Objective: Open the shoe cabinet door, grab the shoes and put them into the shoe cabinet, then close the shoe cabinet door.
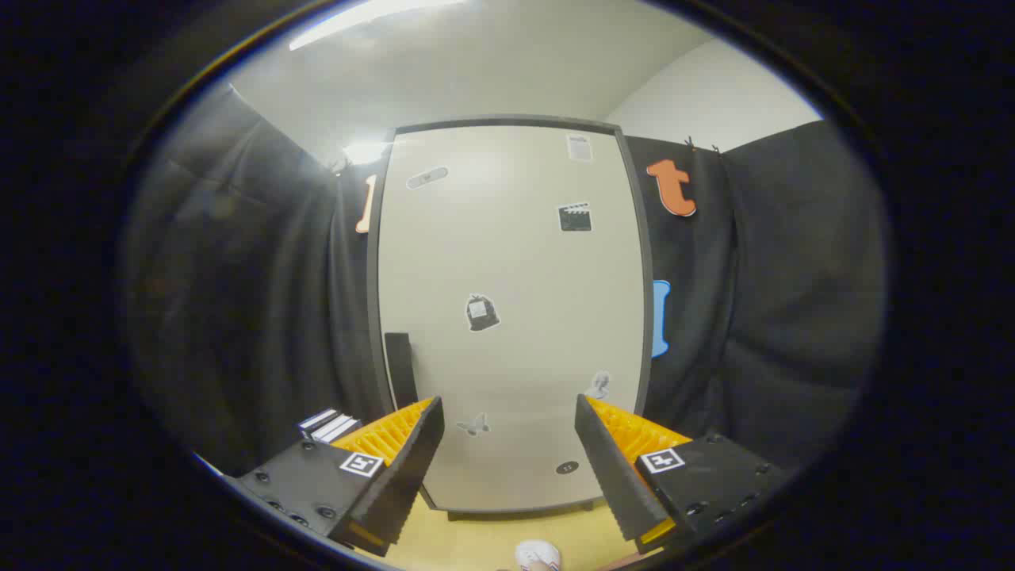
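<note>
We hold the gripper wide apart, empty, facing the closed shoe cabinet door; perhaps a shoe lies below on the floor.

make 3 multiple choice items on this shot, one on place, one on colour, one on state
1. Where is the handle on the door?
A. along its left edge, low down
B. centre
C. top right

2. What colour is the door?
A. red
B. off-white
C. blue

3. How does the gripper stand?
A. shut on the handle
B. open, holding nothing
C. shut on a shoe

Key: 1 A, the dark bar sits by the left edge above one finger. 2 B, the panel is pale with small stickers. 3 B, the fingers stand wide apart with the closed door beyond them.
</note>
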Tool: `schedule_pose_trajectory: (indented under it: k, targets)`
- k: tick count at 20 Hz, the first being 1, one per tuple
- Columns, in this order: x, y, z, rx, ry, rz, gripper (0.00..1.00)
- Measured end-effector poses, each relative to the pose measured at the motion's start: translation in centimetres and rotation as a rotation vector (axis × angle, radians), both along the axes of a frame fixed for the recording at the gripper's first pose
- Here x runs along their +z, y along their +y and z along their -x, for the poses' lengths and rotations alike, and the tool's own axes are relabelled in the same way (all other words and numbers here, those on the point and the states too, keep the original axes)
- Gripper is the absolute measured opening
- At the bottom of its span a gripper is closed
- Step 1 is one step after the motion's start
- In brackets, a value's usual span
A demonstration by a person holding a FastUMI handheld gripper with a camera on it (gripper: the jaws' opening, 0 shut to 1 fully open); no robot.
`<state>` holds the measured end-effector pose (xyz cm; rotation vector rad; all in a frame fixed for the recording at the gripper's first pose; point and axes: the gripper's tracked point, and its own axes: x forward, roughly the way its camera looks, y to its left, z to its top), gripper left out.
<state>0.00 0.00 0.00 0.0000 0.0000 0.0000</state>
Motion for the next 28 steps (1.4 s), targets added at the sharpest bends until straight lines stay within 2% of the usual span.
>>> schedule_pose_trajectory:
  k: [9, 19, 28]
  targets:
    - [-0.3, 0.1, -0.1, 0.005, 0.011, 0.013, 1.00]
    - [-0.6, 0.6, -2.0, 0.013, 0.011, 0.030, 1.00]
    - [-1.8, 8.1, -7.1, 0.105, 0.030, 0.000, 1.00]
